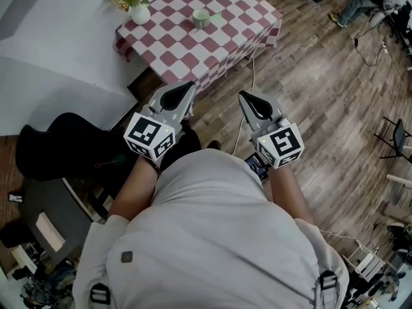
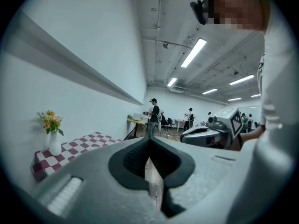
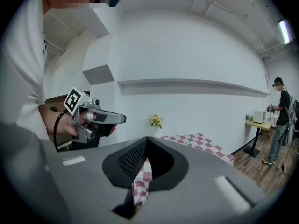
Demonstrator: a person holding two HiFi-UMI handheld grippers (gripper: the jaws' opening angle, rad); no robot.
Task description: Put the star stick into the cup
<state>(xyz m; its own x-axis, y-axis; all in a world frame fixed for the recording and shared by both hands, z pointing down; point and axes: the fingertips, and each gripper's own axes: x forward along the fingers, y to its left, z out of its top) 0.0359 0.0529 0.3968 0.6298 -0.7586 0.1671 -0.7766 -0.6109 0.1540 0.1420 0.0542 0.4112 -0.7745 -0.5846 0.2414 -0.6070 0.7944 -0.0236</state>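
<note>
A pale green cup (image 1: pixel 201 18) stands on the red-and-white checked table (image 1: pixel 174 47) far ahead. A thin green stick (image 1: pixel 217 16) lies just right of the cup; its star end is too small to make out. The right gripper view shows only a small green speck (image 3: pixel 187 143) on that table. My left gripper (image 1: pixel 187 89) and right gripper (image 1: pixel 244 96) are held side by side close to the person's body, well short of the table. Both are shut with nothing between their jaws, as the left gripper (image 2: pixel 148 141) and right gripper (image 3: pixel 146 141) show up close.
A white vase of yellow flowers (image 1: pixel 140 13) stands at the table's far left corner. Wooden floor with a white cable (image 1: pixel 248 89) lies between me and the table. A black seat (image 1: pixel 64 147) stands at my left. People (image 2: pixel 152 116) stand at desks far off.
</note>
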